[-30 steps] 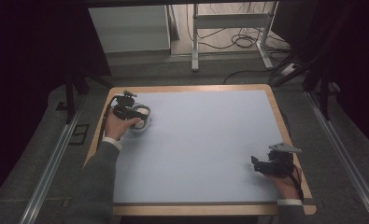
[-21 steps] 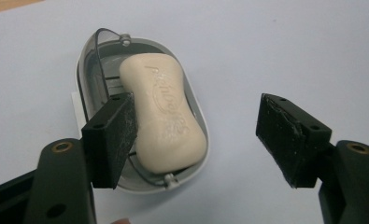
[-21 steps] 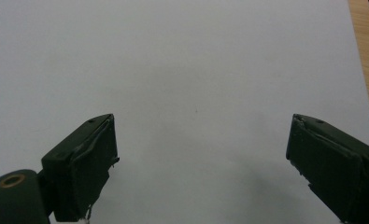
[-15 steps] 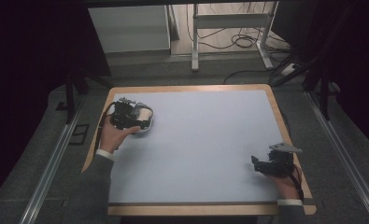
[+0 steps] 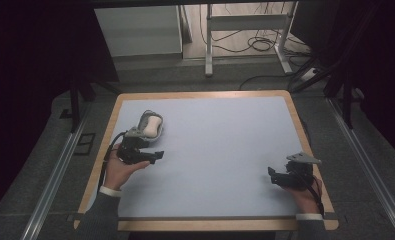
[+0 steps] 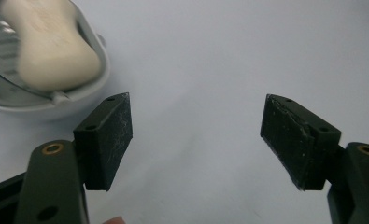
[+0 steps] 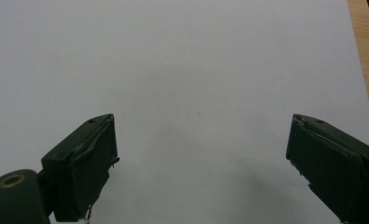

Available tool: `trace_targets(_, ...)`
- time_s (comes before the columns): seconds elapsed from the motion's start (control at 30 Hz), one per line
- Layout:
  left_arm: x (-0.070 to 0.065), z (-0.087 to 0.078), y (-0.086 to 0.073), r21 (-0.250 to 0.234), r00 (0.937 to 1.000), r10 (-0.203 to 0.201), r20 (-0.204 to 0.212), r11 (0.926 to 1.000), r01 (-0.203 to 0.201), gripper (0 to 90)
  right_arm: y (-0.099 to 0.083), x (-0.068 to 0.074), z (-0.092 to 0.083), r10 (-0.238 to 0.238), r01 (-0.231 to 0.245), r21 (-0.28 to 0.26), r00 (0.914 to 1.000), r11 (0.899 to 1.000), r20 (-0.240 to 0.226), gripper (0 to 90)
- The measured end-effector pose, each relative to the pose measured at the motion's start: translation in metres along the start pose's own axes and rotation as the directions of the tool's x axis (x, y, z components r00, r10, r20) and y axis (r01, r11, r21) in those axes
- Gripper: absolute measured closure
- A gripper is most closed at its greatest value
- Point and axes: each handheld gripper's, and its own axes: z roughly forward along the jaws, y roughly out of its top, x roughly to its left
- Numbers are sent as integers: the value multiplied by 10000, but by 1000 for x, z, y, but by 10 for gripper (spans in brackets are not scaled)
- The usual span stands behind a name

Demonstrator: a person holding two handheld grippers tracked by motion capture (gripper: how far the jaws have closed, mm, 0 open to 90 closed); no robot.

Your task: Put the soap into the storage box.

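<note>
cream soap (image 6: 51,49) cropped beyond open jaws

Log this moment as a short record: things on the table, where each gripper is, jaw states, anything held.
surface: pale blue mat on a wood-edged table
things: soap bar lying in a soap dish, far left of the mat
left gripper: just in front of the dish, apart from it; jaws have just been opening, nothing between them
right gripper: near right corner, jaws open, nothing between them
held: nothing
</note>
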Motion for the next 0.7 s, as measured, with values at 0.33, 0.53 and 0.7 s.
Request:
trace_targets(0.33, -8, 3, -37, 13, 9997, -232, -57, 9997, 232, 251, 1, 3, 0, -207, 207, -114, 9998, 9997, 2, 85)
trace_targets(0.53, -3, 4, -54, 115, 9986, -468, -227, 9988, 471, 242, 2, 5, 1, -360, 360, -152, 9994, 9992, 12, 85)
trace_targets(0.7, 4, 2, -57, 24, 9973, -641, -365, 9979, 642, 250, 2, 5, 2, -423, 424, -169, 9991, 9990, 38, 85)
